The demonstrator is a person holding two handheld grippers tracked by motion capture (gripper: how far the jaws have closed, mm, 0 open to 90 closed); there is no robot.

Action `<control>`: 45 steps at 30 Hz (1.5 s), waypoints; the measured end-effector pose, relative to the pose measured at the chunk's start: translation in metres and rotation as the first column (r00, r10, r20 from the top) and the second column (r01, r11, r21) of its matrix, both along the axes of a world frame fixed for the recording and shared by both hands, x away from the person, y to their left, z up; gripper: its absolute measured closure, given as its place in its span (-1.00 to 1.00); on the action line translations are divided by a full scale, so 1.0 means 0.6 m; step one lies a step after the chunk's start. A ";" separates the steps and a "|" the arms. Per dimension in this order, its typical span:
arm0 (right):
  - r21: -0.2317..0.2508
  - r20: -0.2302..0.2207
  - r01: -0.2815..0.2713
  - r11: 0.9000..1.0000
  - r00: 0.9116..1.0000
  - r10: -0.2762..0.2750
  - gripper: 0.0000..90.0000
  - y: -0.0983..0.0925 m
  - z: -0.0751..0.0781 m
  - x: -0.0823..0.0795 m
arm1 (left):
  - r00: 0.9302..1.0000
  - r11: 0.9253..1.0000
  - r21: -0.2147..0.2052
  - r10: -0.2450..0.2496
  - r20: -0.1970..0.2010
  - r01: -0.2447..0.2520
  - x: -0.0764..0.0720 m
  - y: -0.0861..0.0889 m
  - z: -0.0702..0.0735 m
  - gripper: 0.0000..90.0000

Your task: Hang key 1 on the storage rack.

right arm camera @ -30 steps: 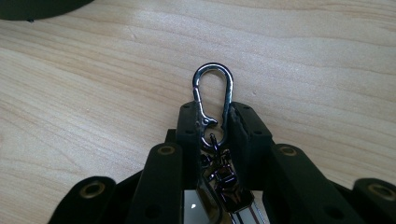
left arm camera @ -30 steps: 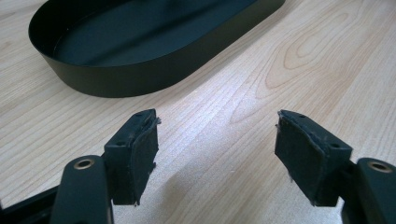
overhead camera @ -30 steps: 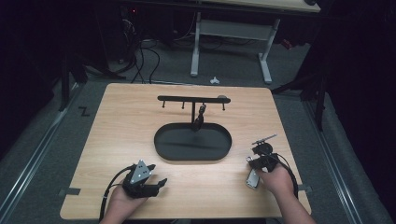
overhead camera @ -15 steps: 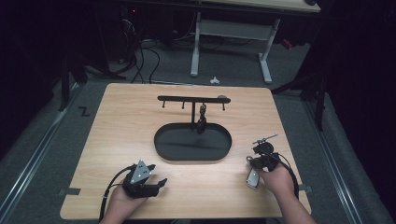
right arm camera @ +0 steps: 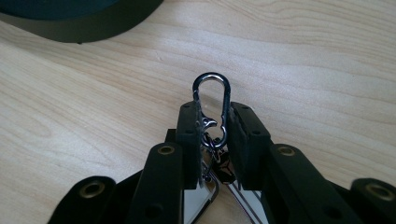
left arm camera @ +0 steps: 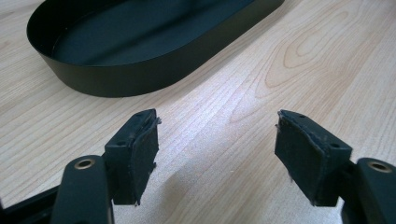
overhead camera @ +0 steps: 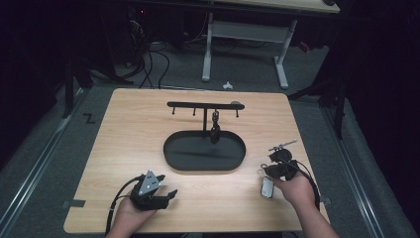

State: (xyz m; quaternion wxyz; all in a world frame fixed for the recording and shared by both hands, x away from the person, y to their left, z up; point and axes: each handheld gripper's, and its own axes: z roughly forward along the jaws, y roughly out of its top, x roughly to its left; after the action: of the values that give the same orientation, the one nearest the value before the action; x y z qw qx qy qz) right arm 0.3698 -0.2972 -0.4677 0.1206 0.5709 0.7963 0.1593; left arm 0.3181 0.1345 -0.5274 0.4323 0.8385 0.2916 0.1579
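low in the right gripper view, the right gripper [right arm camera: 212, 140] clamps a clip [right arm camera: 211, 100] by its sides, so it could twist loose before reaching the rack [overhead camera: 205, 105] at upper centre. left gripper [left arm camera: 215, 154] jaws stand apart, empty.

Left hand-held gripper [left arm camera: 217, 154]: jaws stand wide apart with nothing between them, pads [left arm camera: 142, 156] clear of contact. Bare wooden surface [left arm camera: 299, 65] lies beneath and ahead. Black oval tray [left arm camera: 140, 77] sits ahead, toward the left jaw.
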 end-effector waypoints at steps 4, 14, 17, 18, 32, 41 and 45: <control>0.004 0.010 -0.021 1.000 1.000 0.021 0.67 0.001 0.015 -0.002 | 1.000 1.000 0.000 -0.001 0.001 0.001 0.000 0.000 0.000 -0.32; -0.008 0.031 -0.052 0.999 0.998 0.052 0.67 0.011 0.065 -0.007 | 1.000 1.000 0.000 -0.002 0.003 0.002 0.000 0.000 0.001 -0.32; -0.010 0.043 -0.060 0.998 0.997 0.060 0.67 0.014 0.075 -0.007 | 1.000 1.000 0.000 -0.003 0.003 0.003 0.000 0.000 0.001 -0.32; -0.009 0.045 -0.058 0.998 0.997 0.059 0.67 0.015 0.077 -0.007 | 1.000 1.000 0.000 -0.003 0.003 0.003 0.000 0.000 0.001 -0.32; -0.005 0.073 -0.074 0.997 0.995 0.074 0.67 0.025 0.118 -0.004 | 1.000 1.000 -0.002 -0.003 0.002 0.003 -0.001 0.000 0.001 -0.32; -0.014 0.093 -0.090 0.996 0.991 0.091 0.67 0.038 0.150 0.003 | 1.000 1.000 -0.004 -0.002 0.002 0.002 -0.001 0.000 0.001 -0.32; -0.015 0.095 -0.098 0.995 0.991 0.099 0.67 0.045 0.161 0.007 | 1.000 1.000 -0.003 -0.001 0.002 0.001 0.000 0.001 0.001 -0.32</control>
State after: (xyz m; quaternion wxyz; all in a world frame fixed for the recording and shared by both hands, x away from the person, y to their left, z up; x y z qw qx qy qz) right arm 0.3740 -0.2704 -0.3710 0.1533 0.5220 0.8177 0.1883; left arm 0.3179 0.1350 -0.5269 0.4339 0.8379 0.2910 0.1581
